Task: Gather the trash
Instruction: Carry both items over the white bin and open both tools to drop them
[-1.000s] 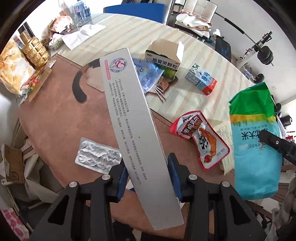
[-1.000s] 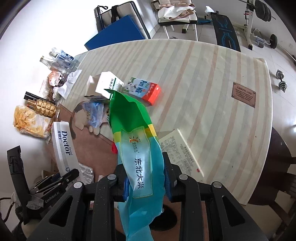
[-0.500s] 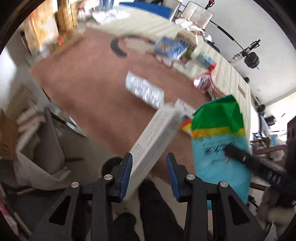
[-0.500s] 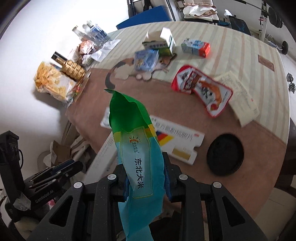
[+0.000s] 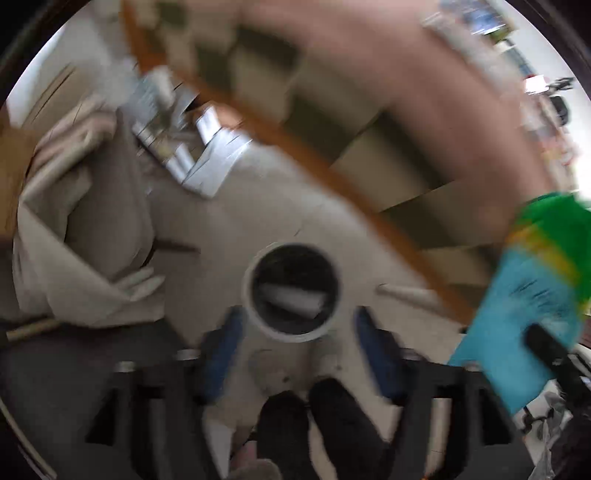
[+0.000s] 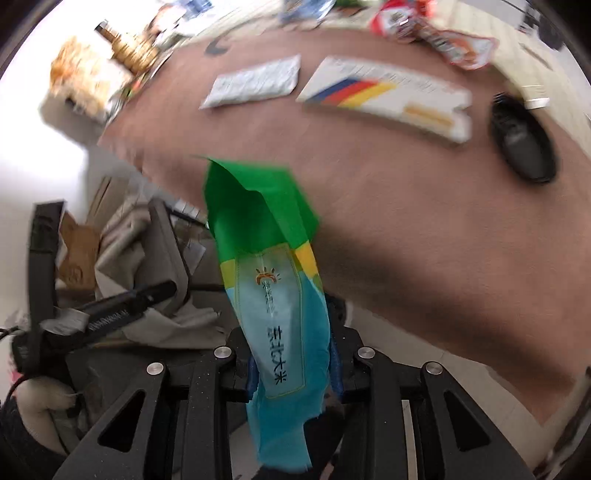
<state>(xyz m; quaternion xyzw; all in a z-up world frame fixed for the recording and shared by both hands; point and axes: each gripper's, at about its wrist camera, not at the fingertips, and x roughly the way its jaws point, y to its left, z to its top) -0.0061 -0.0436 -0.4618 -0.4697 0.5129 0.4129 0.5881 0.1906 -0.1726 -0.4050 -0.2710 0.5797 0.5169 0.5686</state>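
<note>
My left gripper (image 5: 299, 350) is open and empty, pointing down over a round white-rimmed trash bin (image 5: 291, 291) on the floor. A long white box (image 5: 291, 297) lies inside the bin. My right gripper (image 6: 291, 369) is shut on a green and blue rice bag (image 6: 273, 280), held off the table's front edge; the bag also shows at the right in the left wrist view (image 5: 532, 291). On the brown table (image 6: 388, 192) lie a silver blister pack (image 6: 255, 83), a flat white box with coloured stripes (image 6: 388, 99) and a red snack packet (image 6: 436, 33).
A black round lid (image 6: 522, 144) lies at the table's right. Beige cloth (image 5: 74, 236) and cardboard (image 6: 77, 254) are piled on the floor to the left. The table edge (image 5: 332, 170) runs above the bin. The left wrist view is blurred.
My left gripper swung down over the bin, opened and let go of the long white box, which now lies in the bin. My right gripper moved lower and nearer the table edge with the bag.
</note>
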